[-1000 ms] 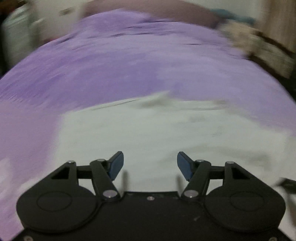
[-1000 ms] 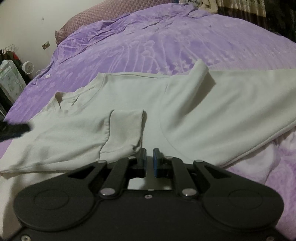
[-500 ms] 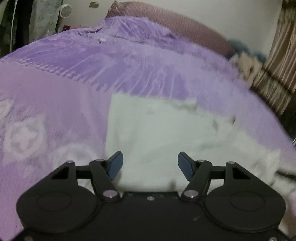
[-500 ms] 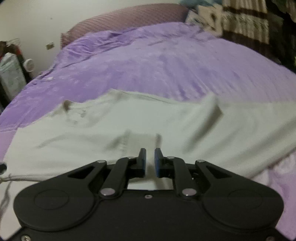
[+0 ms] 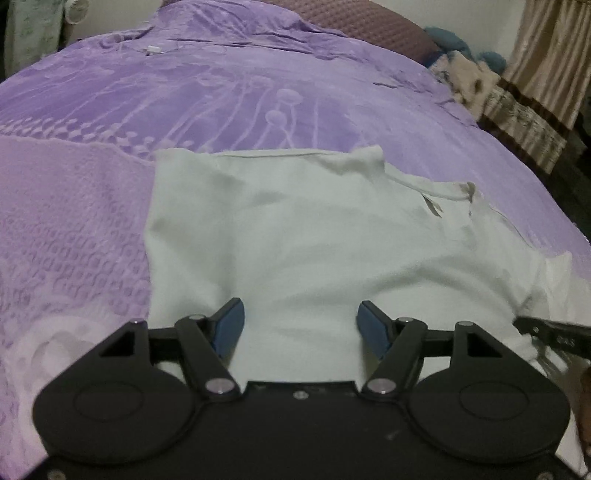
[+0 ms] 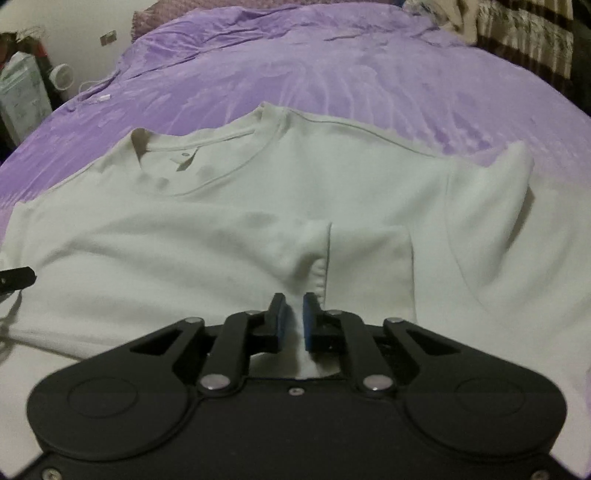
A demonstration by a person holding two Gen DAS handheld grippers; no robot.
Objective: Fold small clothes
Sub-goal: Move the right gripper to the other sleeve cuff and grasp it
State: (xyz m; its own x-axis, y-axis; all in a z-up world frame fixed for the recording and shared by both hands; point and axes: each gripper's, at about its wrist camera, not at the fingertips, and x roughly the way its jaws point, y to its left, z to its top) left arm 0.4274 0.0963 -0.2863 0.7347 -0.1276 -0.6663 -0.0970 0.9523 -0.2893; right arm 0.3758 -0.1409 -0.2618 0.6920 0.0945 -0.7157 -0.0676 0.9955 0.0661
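A white long-sleeved shirt (image 6: 229, 206) lies spread on the purple bedspread (image 6: 332, 74), collar at the far side and one sleeve cuff (image 6: 369, 266) folded across its body. My right gripper (image 6: 293, 317) is shut on a pinched ridge of the shirt's fabric right beside that cuff. In the left wrist view the shirt (image 5: 295, 236) shows its folded left edge and collar tag. My left gripper (image 5: 301, 326) hovers open low over the shirt's near part, with nothing between its blue pads. A black part of the right gripper (image 5: 550, 336) pokes in at the right edge.
Purple bedspread (image 5: 184, 92) surrounds the shirt, with a maroon pillow (image 5: 369, 18) at the head. A striped blanket and curtains (image 5: 524, 110) lie to the right. A white cable plug (image 6: 101, 98), a small fan (image 6: 62, 79) and boxes stand by the bed's far left.
The right gripper slid over the shirt to the folded cuff and closed on a ridge of fabric. The left gripper swung round and dropped lower over the shirt, staying open.
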